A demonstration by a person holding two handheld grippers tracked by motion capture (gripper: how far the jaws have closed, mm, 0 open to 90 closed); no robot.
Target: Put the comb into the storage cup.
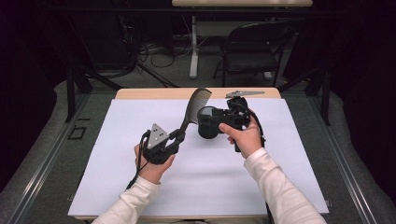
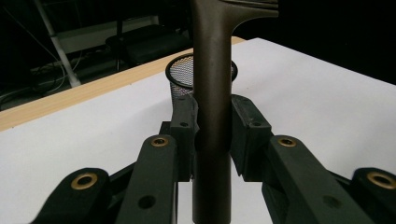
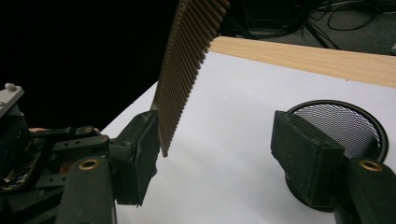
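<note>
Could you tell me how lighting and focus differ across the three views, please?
High view: the white table sheet is evenly lit, surroundings dark, soft shadows under the hands. Left gripper view: the comb handle is close and slightly soft; the mesh cup beyond is sharper. Right gripper view: comb teeth crisp, black background at left, near jaws somewhat blurred.

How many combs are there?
1. The comb is up off the white table, its handle pinched in the left gripper, its teeth beside the open right gripper. The mesh cup looks empty, though its bottom is partly hidden.
</note>
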